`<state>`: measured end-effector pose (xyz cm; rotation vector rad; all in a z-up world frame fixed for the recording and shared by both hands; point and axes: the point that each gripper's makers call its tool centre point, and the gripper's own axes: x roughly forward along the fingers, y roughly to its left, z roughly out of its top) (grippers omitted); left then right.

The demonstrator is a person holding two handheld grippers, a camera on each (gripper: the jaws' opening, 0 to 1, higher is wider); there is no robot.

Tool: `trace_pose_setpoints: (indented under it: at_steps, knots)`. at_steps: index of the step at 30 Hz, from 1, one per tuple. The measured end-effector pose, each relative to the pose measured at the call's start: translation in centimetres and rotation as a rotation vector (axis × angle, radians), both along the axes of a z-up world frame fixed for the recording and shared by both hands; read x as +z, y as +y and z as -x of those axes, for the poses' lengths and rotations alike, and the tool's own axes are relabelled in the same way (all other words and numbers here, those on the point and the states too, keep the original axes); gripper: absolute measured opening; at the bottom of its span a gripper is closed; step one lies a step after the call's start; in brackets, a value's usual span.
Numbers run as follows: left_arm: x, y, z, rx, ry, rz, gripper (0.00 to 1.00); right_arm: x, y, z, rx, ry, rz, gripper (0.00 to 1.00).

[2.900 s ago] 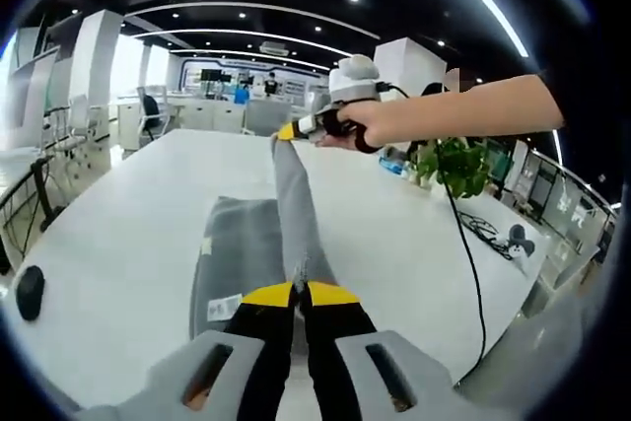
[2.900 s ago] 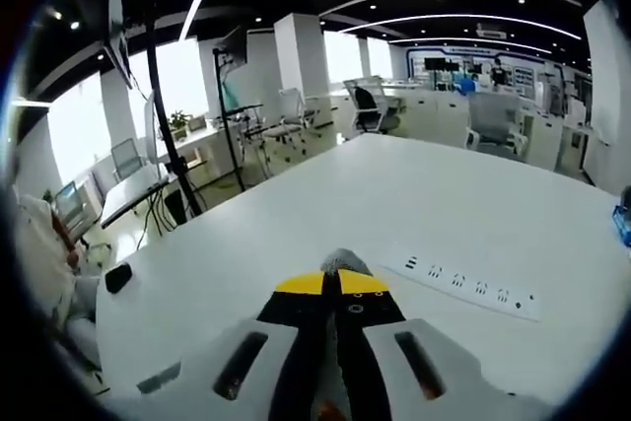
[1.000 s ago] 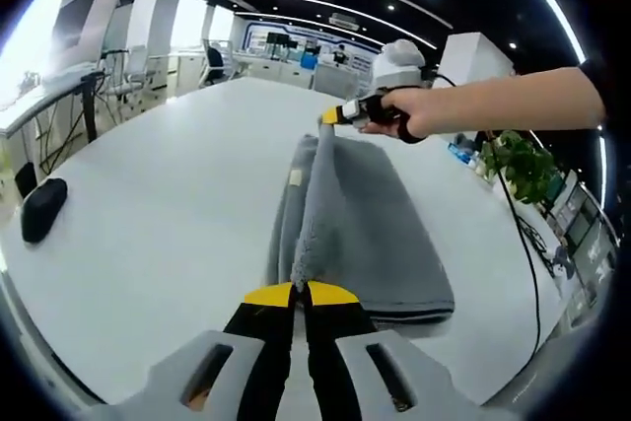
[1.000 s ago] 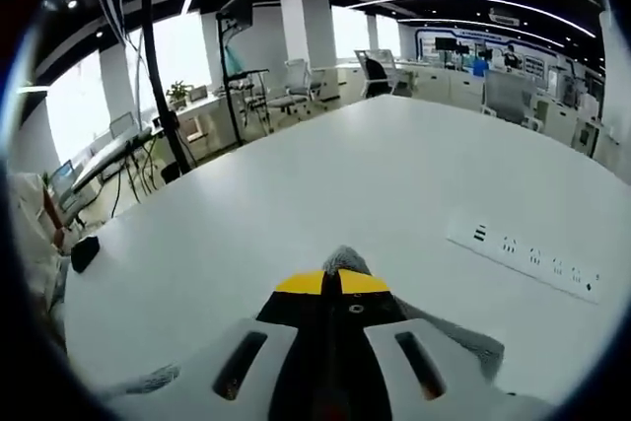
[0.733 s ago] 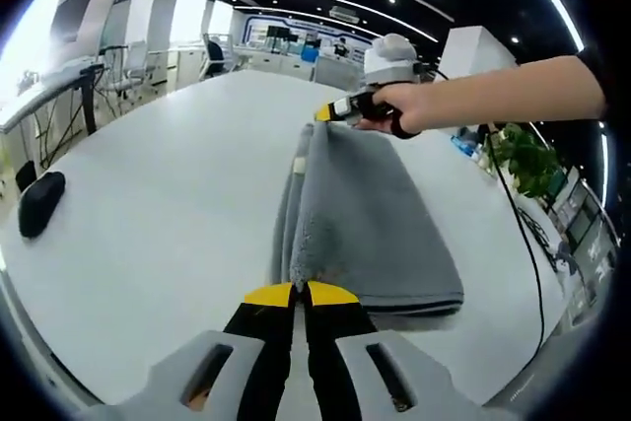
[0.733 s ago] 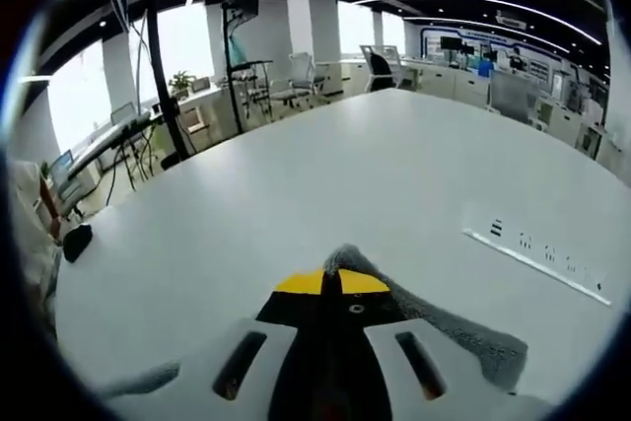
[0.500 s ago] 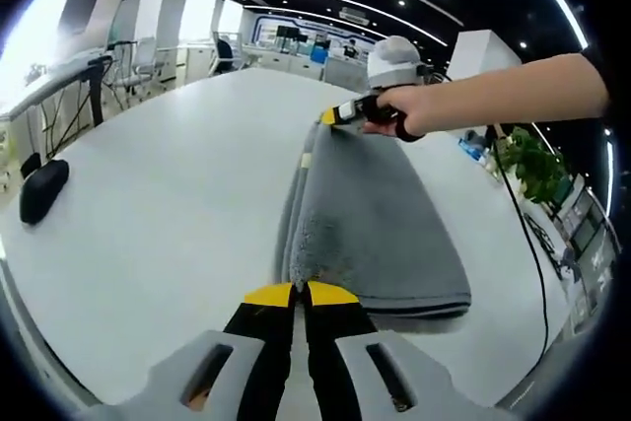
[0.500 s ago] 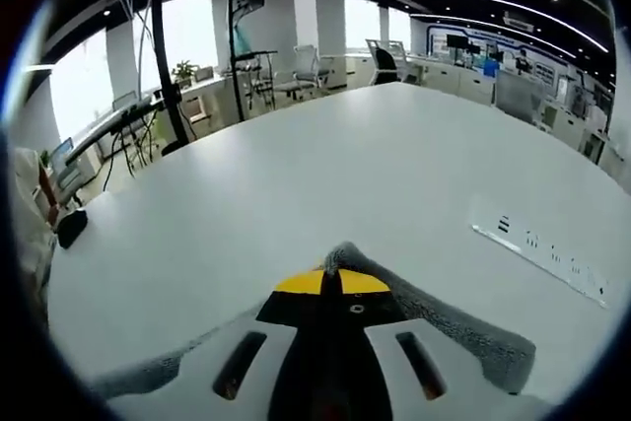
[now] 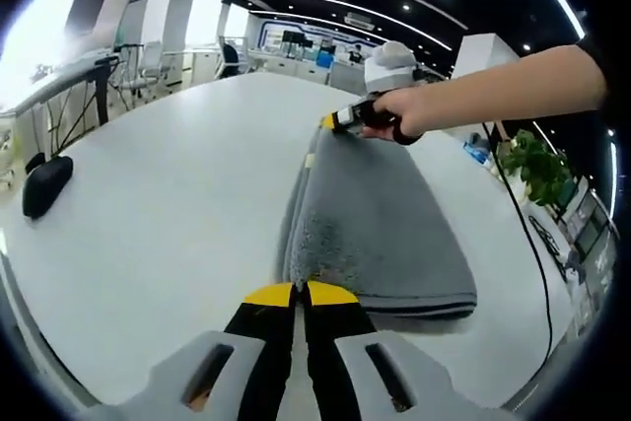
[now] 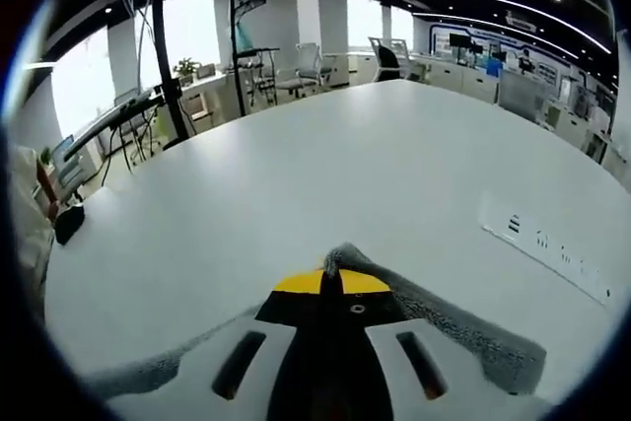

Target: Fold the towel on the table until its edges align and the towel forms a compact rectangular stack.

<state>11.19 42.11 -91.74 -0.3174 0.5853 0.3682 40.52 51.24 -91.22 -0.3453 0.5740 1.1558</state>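
Note:
A grey towel (image 9: 380, 229) lies folded in layers on the white table (image 9: 177, 194), long side running away from me. My left gripper (image 9: 300, 292) is shut on its near corner. At the towel's far corner the right gripper (image 9: 331, 123), held in a person's hand, is shut on the cloth just above the table. In the right gripper view the right gripper (image 10: 332, 282) is shut on the towel (image 10: 463, 337), whose grey edge shows past the yellow tips and spreads to both sides over the table (image 10: 325, 184).
A black mouse (image 9: 44, 186) lies at the table's left edge, also seen as the mouse (image 10: 67, 223). A white power strip (image 10: 547, 244) sits on the table. A cable (image 9: 523, 244) trails past the towel, a potted plant (image 9: 537, 170) stands to the right. Office desks and chairs lie beyond.
Both grippers have brought the held towel edge down and over, so the lifted half now lies flat on the lower layer. The right gripper has sunk close to the table.

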Motion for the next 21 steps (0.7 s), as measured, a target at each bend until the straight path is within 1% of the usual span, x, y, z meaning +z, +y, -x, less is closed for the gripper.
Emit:
trace_pose_setpoints:
  at_steps: [2, 3, 4, 6, 8, 9, 10, 11, 13, 14, 15, 18, 21]
  knots:
    - [0.0, -0.1, -0.2, -0.025, 0.018, -0.021, 0.03, 0.1, 0.0, -0.1, 0.011, 0.029, -0.005, 0.02]
    - [0.0, -0.1, -0.2, -0.03, 0.022, -0.025, 0.03, 0.2, 0.0, -0.1, 0.019, 0.03, -0.005, 0.02]
    - [-0.1, 0.0, -0.2, -0.042, 0.03, -0.028, 0.03, 0.4, 0.1, 0.2, 0.051, 0.016, 0.001, 0.03]
    - [-0.1, 0.1, -0.2, -0.068, 0.043, -0.022, 0.04, 0.9, 0.2, 0.5, 0.075, 0.011, -0.006, 0.07]
    - [0.1, 0.2, -0.4, -0.099, 0.042, -0.028, 0.05, 0.9, 0.4, 0.5, 0.078, 0.036, -0.018, 0.13]
    - [0.2, 0.3, -0.3, -0.108, 0.045, -0.031, 0.06, 1.0, 0.2, 0.5, 0.074, 0.037, -0.019, 0.14]
    - [0.4, 0.4, -0.4, -0.127, 0.045, -0.041, 0.09, 1.1, 0.0, 0.5, 0.061, 0.043, -0.019, 0.17]
    - [1.1, 0.4, -0.8, -0.166, 0.026, -0.065, 0.14, 1.2, -0.1, 0.6, 0.065, 0.043, -0.019, 0.21]
    - [1.8, 1.0, -0.9, -0.15, 0.005, -0.068, 0.23, 1.5, -0.2, 0.9, 0.077, 0.056, -0.035, 0.28]
    - [2.0, 1.2, -1.0, -0.153, 0.0, -0.066, 0.23, 1.8, -0.4, 1.1, 0.077, 0.074, -0.043, 0.33]
    - [2.5, 1.6, -1.2, -0.158, -0.012, -0.073, 0.23, 1.9, -0.6, 1.0, 0.076, 0.072, -0.043, 0.35]
    - [3.6, 2.5, -2.1, -0.174, -0.024, -0.108, 0.26, 3.3, -1.3, 0.7, 0.088, 0.054, -0.062, 0.36]
    - [4.2, 2.9, -3.5, -0.207, -0.039, -0.111, 0.32, 4.4, -2.1, 0.4, 0.082, 0.048, -0.075, 0.38]
